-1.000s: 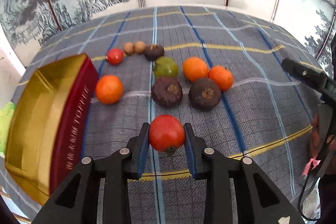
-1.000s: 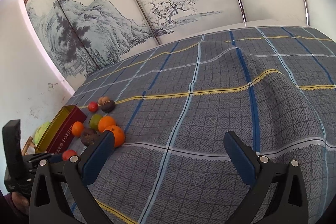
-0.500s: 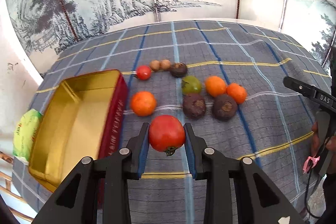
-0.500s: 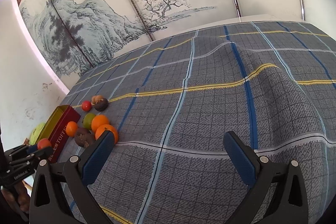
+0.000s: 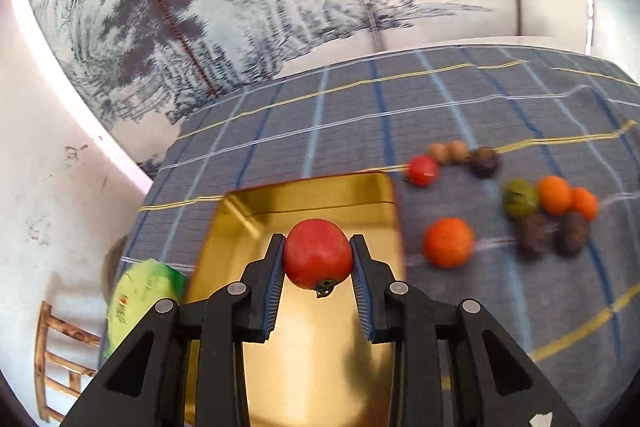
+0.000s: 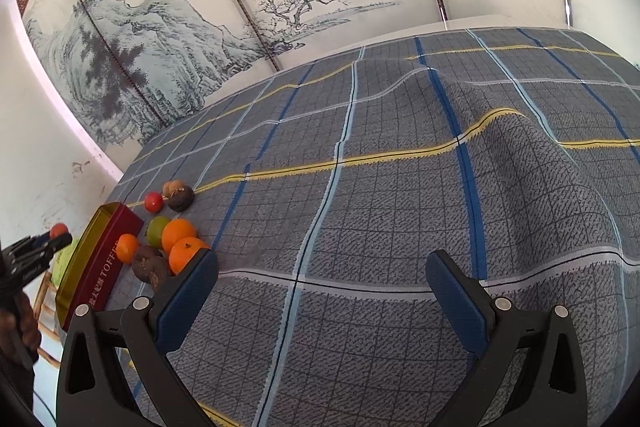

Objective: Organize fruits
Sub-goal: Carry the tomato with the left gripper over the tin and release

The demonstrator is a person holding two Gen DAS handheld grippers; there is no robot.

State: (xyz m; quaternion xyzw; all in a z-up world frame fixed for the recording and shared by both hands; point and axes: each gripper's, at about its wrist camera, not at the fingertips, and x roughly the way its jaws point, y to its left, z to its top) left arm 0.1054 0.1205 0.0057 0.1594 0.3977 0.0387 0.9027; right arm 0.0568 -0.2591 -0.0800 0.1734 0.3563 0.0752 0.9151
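My left gripper [image 5: 318, 259] is shut on a red tomato [image 5: 317, 253] and holds it above the open gold inside of a red tin box [image 5: 312, 199]. On the cloth to the right of the box lie several fruits: an orange [image 5: 448, 242], a small red tomato [image 5: 422, 170], a green fruit [image 5: 519, 198], more oranges [image 5: 554, 195] and dark brown fruits [image 5: 570, 233]. My right gripper [image 6: 320, 283] is open and empty over bare cloth, far right of the fruits [image 6: 176, 235]. The left gripper with the tomato [image 6: 59, 229] shows above the tin [image 6: 100, 267] there.
A blue-grey plaid cloth [image 6: 400, 167] covers the table, with a raised fold at the right. A green packet [image 5: 136, 299] and a wooden chair [image 5: 60, 359] lie left of the tin, off the table's edge. A painted screen stands behind.
My left gripper has carried the tomato up and to the left, from over the cloth to above the open tin. The right gripper has barely moved.
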